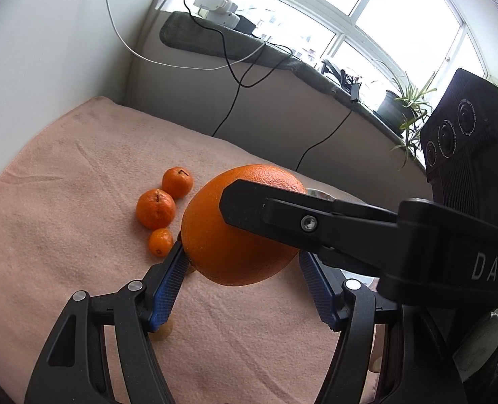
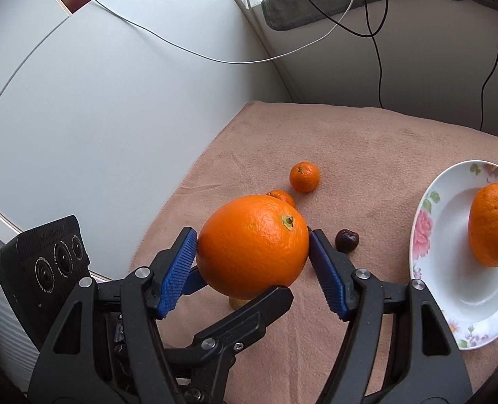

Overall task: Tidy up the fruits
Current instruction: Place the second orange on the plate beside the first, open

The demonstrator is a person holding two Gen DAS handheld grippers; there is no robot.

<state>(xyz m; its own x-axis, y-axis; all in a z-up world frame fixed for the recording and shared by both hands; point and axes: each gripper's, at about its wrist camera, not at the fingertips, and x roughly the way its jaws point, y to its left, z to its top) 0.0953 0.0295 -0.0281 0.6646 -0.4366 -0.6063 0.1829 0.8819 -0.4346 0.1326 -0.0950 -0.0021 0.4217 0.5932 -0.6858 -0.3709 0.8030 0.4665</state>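
I have both grippers on one big orange (image 2: 253,245), lifted above the towel-covered surface (image 1: 63,235). My right gripper (image 2: 253,249) fingers are half open, blue pads clamping its sides; my left gripper (image 1: 240,262) fingers likewise grip it. "DAS" (image 1: 491,269) shows on the right gripper's body.

Both grippers clamp one big orange (image 1: 211,235) from diff. directions, lifted clear. L gripper (image 1: 240,251): blue pads (image 1: 168,289) on opp. sides of the fruit, jaws roughly half spread, pointing fwd & down. R gripper (image 2: 253,237): pads (image 2: 178,269) pressed on the fruit's left & right flanks, also tilted down. Its black finger crosses over the L one's view, approx. at right angles.
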